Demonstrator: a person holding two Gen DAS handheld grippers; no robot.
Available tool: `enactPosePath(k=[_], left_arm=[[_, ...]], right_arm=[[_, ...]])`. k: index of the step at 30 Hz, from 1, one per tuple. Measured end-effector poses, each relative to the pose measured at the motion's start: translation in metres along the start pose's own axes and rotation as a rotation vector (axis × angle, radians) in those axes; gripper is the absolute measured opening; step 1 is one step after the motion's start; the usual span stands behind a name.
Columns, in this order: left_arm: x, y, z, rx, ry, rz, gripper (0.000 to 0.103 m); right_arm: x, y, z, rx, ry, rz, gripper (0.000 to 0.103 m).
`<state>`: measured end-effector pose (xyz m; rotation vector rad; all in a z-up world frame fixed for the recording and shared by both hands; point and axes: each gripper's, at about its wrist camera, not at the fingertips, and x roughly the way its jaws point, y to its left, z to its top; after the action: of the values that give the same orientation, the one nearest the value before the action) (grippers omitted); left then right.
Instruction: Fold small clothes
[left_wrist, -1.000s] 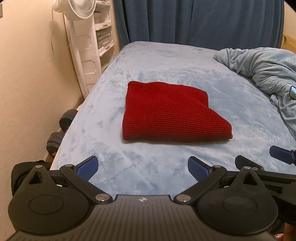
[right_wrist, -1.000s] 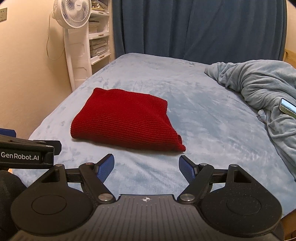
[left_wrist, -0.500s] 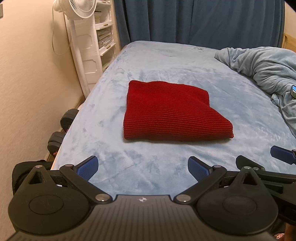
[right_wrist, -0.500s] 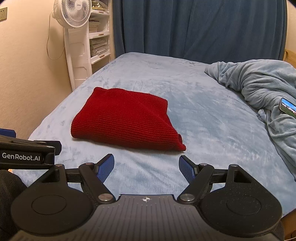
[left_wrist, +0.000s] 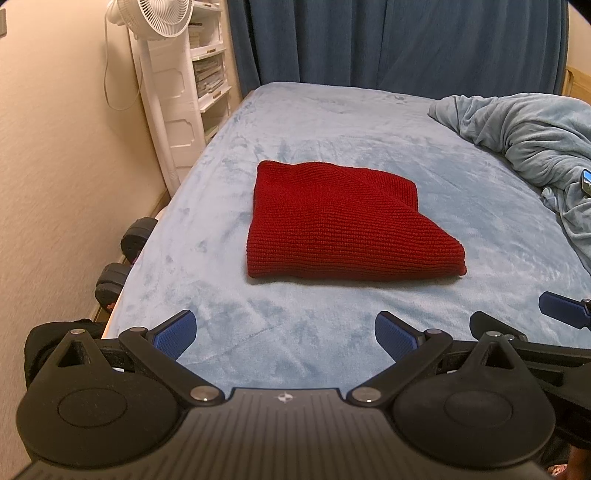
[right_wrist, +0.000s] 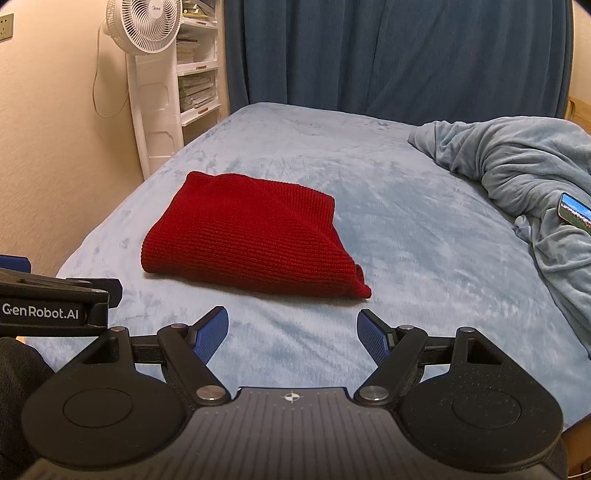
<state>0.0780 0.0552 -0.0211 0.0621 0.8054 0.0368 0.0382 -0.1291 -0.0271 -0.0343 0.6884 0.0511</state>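
Nearest to us, at the bottom of each view, sit our two hand-held grippers, both angled down toward the bed (left_wrist: 229, 192). Our left gripper (left_wrist: 284, 334) has its blue pads spread wide w/ nothing between them, only bare bedcover. Our right gripper (right_wrist: 291, 336) is likewise wide open and holds nothing. In the right wrist view the side of the left gripper pokes in at the left edge, and its black body carries white lettering, "GenRobot.AI" (right_wrist: 40, 313), the only writing we can read clearly. Just beyond the pads, not touching either gripper, lies the red knit garment (left_wrist: 343, 225), already folded into a thick, roughly rectangular bundle flat on the light blue cover. Its long axis runs left to right across our view. From the left gripper it lies straight ahead, a bit to the right; from the right gripper it lies ahead and to the left, w/ its near right corner (right_wrist: 364, 291) closest. We judge both about equally near. Farther right, a rumpled blue blanket (right_wrist: 517, 162) w/ a phone (right_wrist: 574, 212) resting on it. At the back, a white fan (right_wrist: 142, 26), its badge too small to read, shelves, dark blue curtain (right_wrist: 388, 55).
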Motion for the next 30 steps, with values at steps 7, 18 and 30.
enactPosePath(k=[7,18,30], left_arm=[[-0.0001,0.0005,0.0005,0.0,-0.001,0.001,0.103],[0.0006,0.0056,-0.0006,-0.02,0.009,-0.004,0.103],[-0.0001,0.0011,-0.0018,-0.013,0.003,-0.006,0.103]], right_arm=[[-0.0003,-0.0009,-0.003,-0.002,0.004,0.001,0.078],[-0.0012,0.0,-0.0046,-0.006,0.002,0.002,0.078],[-0.0036,0.001,-0.0053,-0.017,0.011,0.018,0.078]])
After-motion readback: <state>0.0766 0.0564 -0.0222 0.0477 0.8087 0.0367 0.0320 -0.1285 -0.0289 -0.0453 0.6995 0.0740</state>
